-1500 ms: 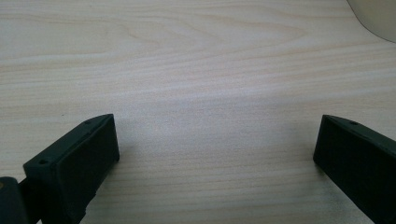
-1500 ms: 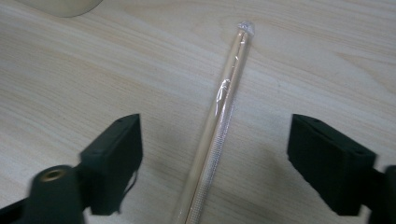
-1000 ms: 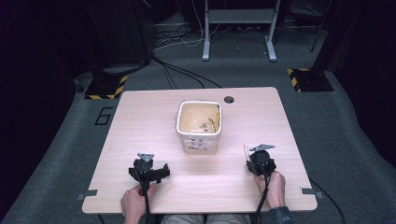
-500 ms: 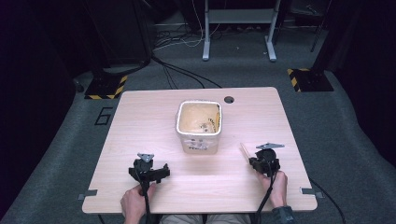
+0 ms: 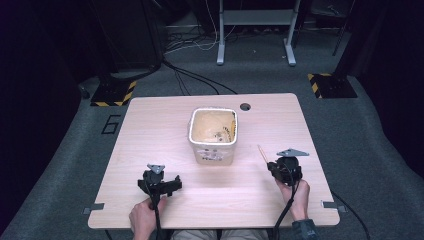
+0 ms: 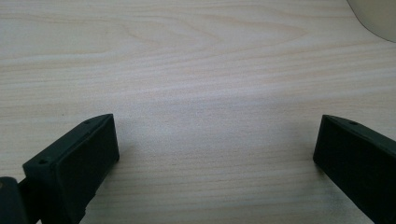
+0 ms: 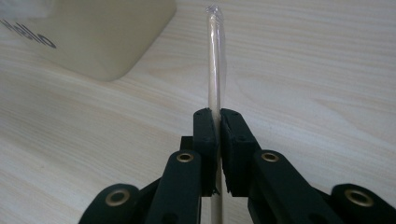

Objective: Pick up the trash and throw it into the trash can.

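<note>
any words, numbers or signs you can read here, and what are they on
"6": painted on the floor, left of the table.
"ello": dark letters on the tub, cut off by the frame edge in the right gripper view.
Label on the tub's front in the high view: print too small to read.
Yellow-black hazard stripes: on the floor plates, no words.

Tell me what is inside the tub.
The tub holds a few thin sticks against its right wall, on a stained tan bottom. Its near wall hides the front of the floor. The right gripper holds one more stick.
</note>
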### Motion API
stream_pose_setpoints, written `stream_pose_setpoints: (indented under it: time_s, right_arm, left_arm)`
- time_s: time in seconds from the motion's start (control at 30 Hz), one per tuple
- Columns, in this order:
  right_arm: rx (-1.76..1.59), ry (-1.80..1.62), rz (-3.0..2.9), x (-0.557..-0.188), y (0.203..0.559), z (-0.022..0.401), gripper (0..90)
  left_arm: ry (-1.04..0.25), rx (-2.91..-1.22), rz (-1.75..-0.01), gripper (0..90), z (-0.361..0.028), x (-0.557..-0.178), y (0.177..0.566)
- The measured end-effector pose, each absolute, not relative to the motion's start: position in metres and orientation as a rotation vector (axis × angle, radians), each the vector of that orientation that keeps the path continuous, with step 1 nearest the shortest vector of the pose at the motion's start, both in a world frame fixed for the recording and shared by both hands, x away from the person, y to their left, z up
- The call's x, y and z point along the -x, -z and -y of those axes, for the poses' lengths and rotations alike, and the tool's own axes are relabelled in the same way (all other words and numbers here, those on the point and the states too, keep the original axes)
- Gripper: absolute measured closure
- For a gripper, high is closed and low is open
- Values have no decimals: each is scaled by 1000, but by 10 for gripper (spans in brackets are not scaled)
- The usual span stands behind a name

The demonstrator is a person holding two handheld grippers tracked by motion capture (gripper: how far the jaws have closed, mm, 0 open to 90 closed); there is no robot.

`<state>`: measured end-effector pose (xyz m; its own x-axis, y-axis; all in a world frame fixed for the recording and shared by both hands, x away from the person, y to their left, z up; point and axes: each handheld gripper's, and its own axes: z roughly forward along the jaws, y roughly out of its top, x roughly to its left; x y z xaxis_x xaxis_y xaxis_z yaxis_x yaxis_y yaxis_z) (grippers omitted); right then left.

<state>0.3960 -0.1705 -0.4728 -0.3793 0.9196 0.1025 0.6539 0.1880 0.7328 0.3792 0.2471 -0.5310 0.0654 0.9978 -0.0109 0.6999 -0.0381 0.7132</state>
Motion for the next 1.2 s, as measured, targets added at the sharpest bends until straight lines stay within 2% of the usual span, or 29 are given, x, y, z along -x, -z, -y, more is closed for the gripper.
stream_pose_setpoints:
  time_s: [1.2]
  right_arm:
    - [-1374,-1072,-2077,-401,429,155,853]
  left_arm:
    - [-697,-1796,-1689,0,-247,-379,531]
